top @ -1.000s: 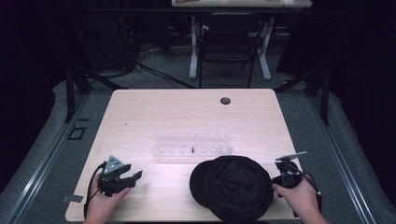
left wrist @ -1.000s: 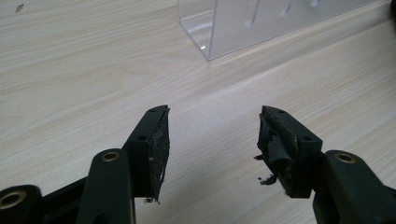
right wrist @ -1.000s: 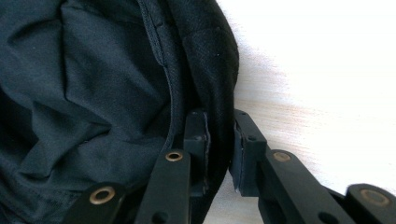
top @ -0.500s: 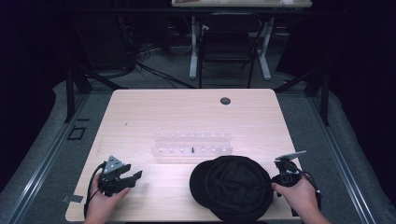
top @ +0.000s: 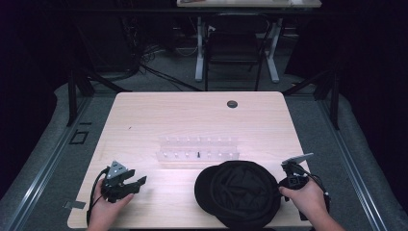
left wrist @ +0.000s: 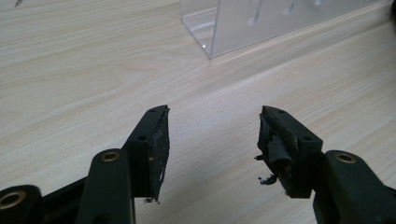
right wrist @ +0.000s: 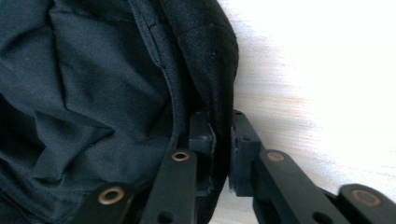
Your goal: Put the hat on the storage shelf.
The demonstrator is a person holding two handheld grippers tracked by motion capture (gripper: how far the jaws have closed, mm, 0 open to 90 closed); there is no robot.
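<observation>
Black cloth sits pinched between the right gripper's (right wrist: 222,135) jaws, which have just been closing: one jaw inside the cap's (top: 240,192) rim, one outside, pressed on the edge. The cap is dark, soft and creased, lying open side up at the worktop's (top: 192,115) near right edge, with its brim toward the left and its long axis running left to right. One cap, two grippers. The left gripper (top: 137,184) rests on the wood at the near left, its jaws wide apart with nothing between them. One clear rack (top: 198,149) stands just beyond the cap, mid-worktop.
</observation>
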